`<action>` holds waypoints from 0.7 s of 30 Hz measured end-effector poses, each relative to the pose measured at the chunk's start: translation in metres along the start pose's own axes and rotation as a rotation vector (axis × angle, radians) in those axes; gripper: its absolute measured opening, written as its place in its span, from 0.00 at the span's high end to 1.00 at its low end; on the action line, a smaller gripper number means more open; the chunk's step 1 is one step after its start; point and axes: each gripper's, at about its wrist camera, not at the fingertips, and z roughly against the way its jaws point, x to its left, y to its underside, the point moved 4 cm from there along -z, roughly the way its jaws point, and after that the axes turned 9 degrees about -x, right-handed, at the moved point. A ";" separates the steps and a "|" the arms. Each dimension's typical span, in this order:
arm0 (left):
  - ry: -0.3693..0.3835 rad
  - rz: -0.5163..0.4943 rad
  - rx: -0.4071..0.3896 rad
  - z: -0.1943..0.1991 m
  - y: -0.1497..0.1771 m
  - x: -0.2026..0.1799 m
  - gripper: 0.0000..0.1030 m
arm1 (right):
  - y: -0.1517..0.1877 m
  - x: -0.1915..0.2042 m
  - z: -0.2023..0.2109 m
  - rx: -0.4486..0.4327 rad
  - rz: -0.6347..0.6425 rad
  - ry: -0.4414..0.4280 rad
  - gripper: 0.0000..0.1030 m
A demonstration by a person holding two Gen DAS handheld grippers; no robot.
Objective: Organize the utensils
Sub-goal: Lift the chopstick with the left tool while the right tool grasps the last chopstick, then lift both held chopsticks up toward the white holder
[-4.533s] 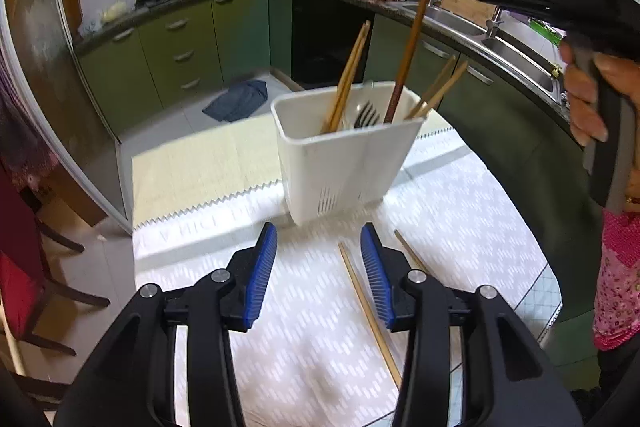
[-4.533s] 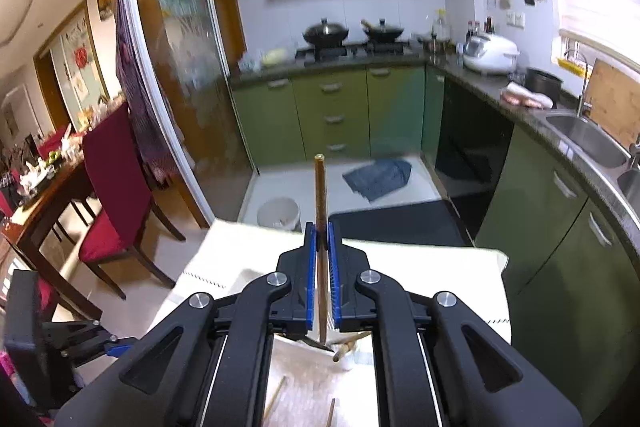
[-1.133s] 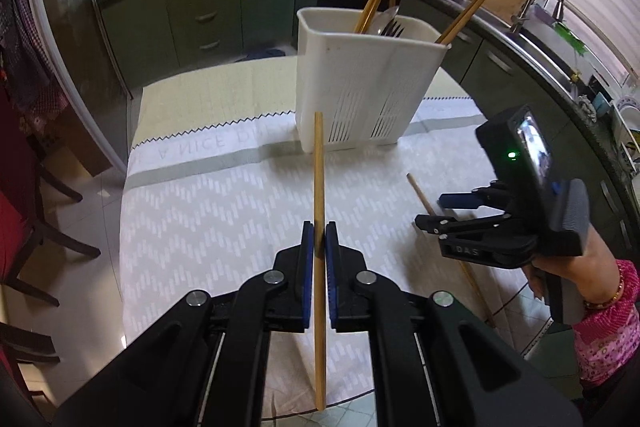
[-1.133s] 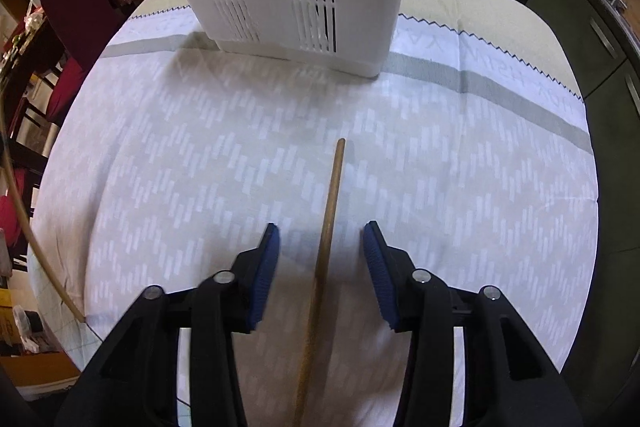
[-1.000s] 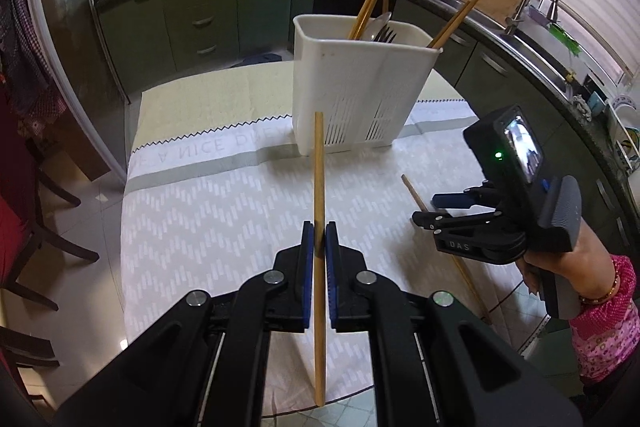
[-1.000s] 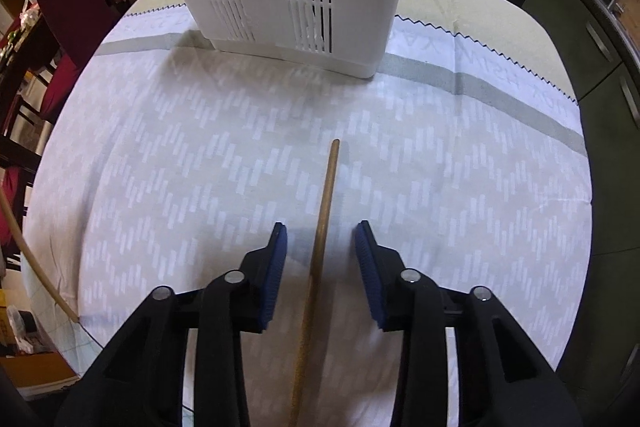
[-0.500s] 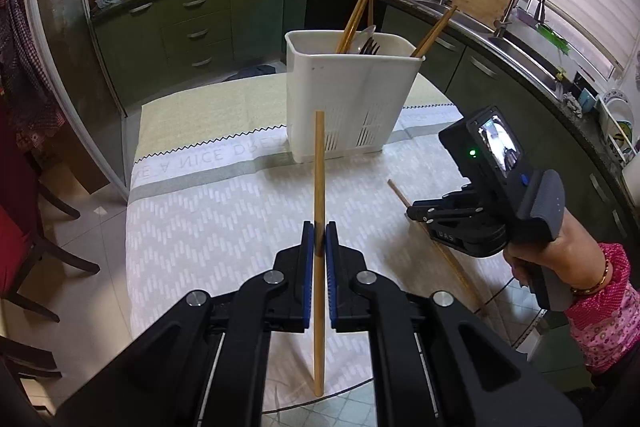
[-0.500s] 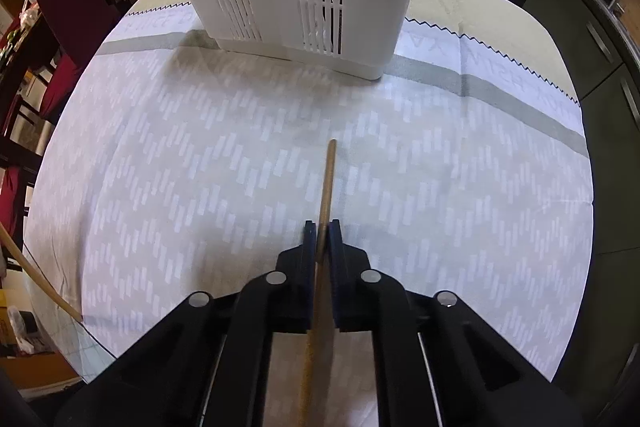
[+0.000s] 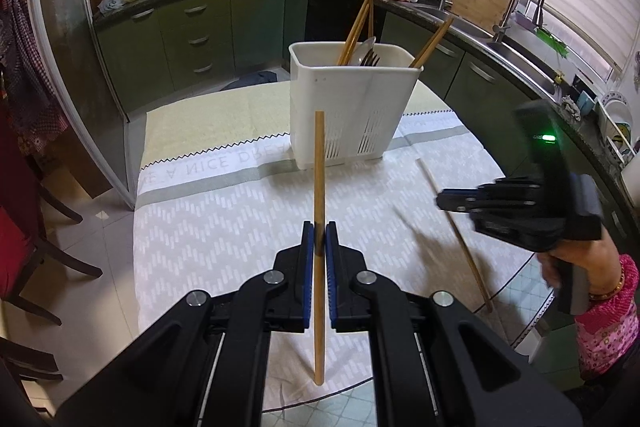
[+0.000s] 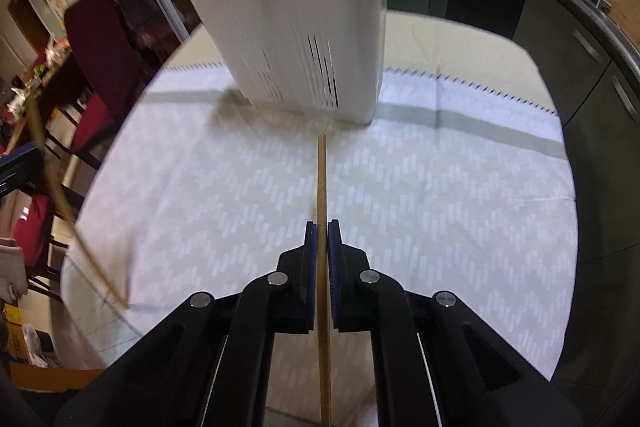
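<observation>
Two chopsticks in play: my left gripper pinches one chopstick, my right gripper pinches the other chopstick, both short of the white caddy. Risk I see: such long overhangs could swivel in the pads and clip the rim.

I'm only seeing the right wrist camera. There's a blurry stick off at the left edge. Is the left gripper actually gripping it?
Observer: Yes. The left gripper is shut on a chopstick, which points toward the utensil holder.
Operator: What's in the holder besides chopsticks?
Observer: A fork and a spoon stand among them.
Operator: Any chopsticks lying loose on the tablecloth?
Observer: None that I can see on the tablecloth. The only other one is the second chopstick, clamped in the right gripper.
</observation>
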 end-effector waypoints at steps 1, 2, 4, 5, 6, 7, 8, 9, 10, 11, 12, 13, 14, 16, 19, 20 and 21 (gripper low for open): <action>0.000 0.001 -0.002 0.002 0.000 0.000 0.94 | 0.001 -0.001 0.012 -0.026 0.000 -0.006 0.94; 0.000 0.003 -0.002 0.003 0.000 0.001 0.94 | 0.003 -0.001 0.022 -0.048 -0.003 -0.012 0.94; -0.002 0.003 -0.004 0.006 0.000 0.001 0.94 | 0.005 -0.008 0.043 -0.084 -0.011 -0.022 0.94; -0.002 0.002 -0.005 0.008 0.000 0.001 0.94 | 0.007 -0.009 0.049 -0.098 -0.014 -0.026 0.94; -0.003 0.002 -0.007 0.010 0.000 0.001 0.94 | 0.009 -0.010 0.056 -0.113 -0.017 -0.028 0.94; -0.004 0.003 -0.008 0.011 -0.001 0.001 0.94 | 0.012 -0.011 0.065 -0.130 -0.021 -0.034 0.94; -0.004 0.003 -0.012 0.013 -0.001 0.001 0.94 | 0.014 -0.013 0.072 -0.144 -0.024 -0.040 0.94; -0.004 0.003 -0.015 0.015 -0.002 0.001 0.94 | 0.017 -0.013 0.079 -0.159 -0.029 -0.045 0.94; -0.004 0.003 -0.018 0.016 -0.002 0.001 0.94 | 0.019 -0.013 0.083 -0.168 -0.027 -0.048 0.94; -0.003 0.001 -0.022 0.018 -0.003 0.001 0.94 | 0.020 -0.012 0.087 -0.180 -0.026 -0.050 0.94; -0.002 -0.002 -0.025 0.020 -0.004 0.000 0.94 | 0.021 -0.012 0.092 -0.187 -0.023 -0.049 0.94; -0.002 -0.005 -0.027 0.021 -0.004 -0.002 0.94 | 0.023 -0.011 0.096 -0.195 -0.022 -0.052 0.94; 0.000 -0.008 -0.028 0.022 -0.005 -0.003 0.94 | 0.023 -0.010 0.099 -0.201 -0.022 -0.056 0.94; 0.004 -0.013 -0.028 0.024 -0.006 -0.005 0.94 | 0.023 -0.009 0.107 -0.218 -0.024 -0.066 0.94; 0.008 -0.022 -0.030 0.026 -0.008 -0.009 0.94 | 0.023 -0.006 0.117 -0.244 -0.022 -0.076 0.94; 0.010 -0.025 -0.031 0.027 -0.009 -0.010 0.94 | 0.022 -0.005 0.120 -0.251 -0.020 -0.077 0.94; 0.011 -0.027 -0.033 0.027 -0.010 -0.011 0.94 | 0.021 -0.004 0.124 -0.259 -0.016 -0.080 0.94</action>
